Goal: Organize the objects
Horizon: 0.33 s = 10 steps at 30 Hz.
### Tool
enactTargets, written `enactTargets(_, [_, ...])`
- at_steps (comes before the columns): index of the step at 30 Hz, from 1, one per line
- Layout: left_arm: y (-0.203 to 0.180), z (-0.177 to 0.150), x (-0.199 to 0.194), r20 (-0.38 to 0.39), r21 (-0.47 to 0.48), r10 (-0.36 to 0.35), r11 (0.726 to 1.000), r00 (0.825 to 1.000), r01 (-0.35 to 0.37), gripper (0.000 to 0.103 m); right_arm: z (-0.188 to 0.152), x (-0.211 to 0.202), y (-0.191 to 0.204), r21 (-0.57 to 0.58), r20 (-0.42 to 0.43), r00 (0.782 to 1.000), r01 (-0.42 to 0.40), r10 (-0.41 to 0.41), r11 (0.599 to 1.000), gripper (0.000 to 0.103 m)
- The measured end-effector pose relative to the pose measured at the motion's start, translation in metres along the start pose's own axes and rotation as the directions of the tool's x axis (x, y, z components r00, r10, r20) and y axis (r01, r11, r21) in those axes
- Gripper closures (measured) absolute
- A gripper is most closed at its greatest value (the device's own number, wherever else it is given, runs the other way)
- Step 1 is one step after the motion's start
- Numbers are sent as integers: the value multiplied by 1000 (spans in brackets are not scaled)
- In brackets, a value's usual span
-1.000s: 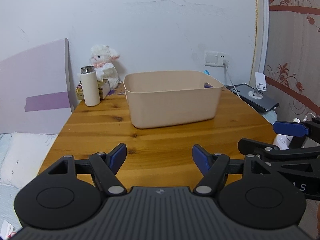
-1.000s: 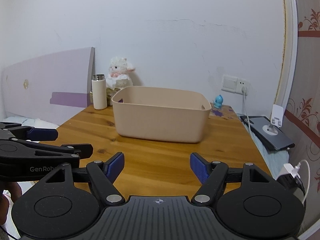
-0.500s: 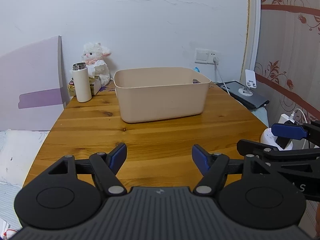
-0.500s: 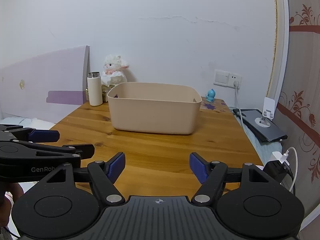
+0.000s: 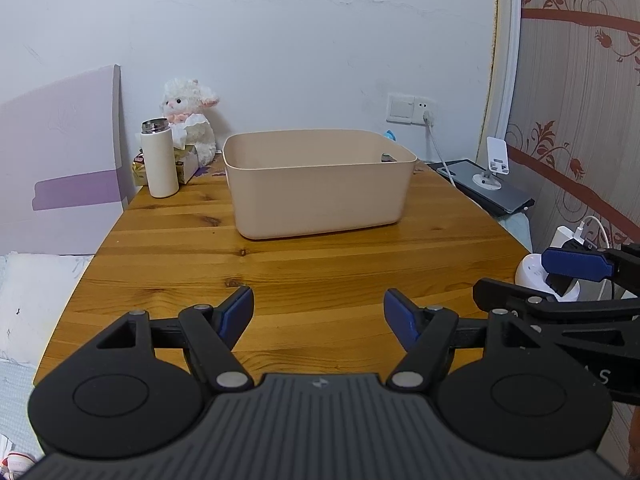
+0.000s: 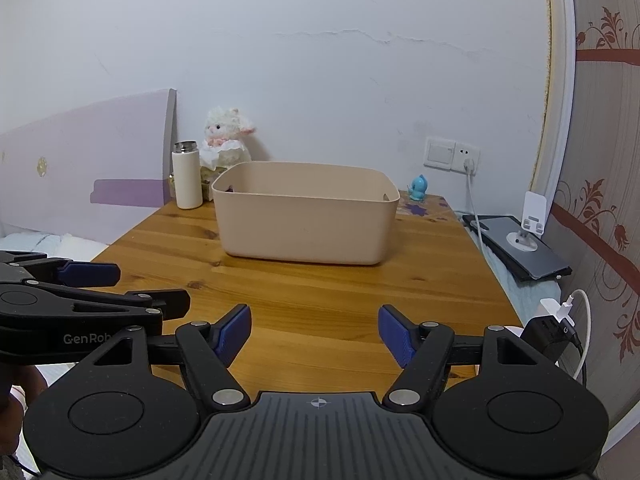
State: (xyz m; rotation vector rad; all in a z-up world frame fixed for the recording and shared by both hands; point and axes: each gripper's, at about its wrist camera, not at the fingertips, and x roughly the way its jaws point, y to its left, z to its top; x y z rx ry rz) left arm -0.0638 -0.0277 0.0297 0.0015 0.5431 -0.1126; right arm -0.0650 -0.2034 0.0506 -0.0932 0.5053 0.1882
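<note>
A beige plastic bin (image 5: pixel 318 182) (image 6: pixel 306 212) stands on the far half of the wooden table (image 5: pixel 304 276) (image 6: pixel 320 292). Its inside is mostly hidden by the near wall. My left gripper (image 5: pixel 319 314) is open and empty, held above the table's near edge. My right gripper (image 6: pixel 315 334) is open and empty too, level with the left one. Each gripper shows from the side in the other's view: the right one (image 5: pixel 576 276) and the left one (image 6: pixel 100 284).
A white thermos (image 5: pixel 159 159) (image 6: pixel 187 175), a plush lamb (image 5: pixel 188 120) (image 6: pixel 226 136) and a small box stand at the table's far left. A blue figurine (image 6: pixel 419 187) is at the far right. A tablet with a phone stand (image 6: pixel 520 246) and chargers (image 6: pixel 560 320) lie right of the table.
Both grippers have drawn back from the bin, which now looks smaller and farther. Both stay open and empty.
</note>
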Motion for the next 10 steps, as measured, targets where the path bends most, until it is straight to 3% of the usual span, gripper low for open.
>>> enactTargets(10, [1, 1, 6, -16, -7, -1, 1000, 1000, 1, 31, 0, 7, -1, 10, -14, 1000, -7, 7, 1000, 30])
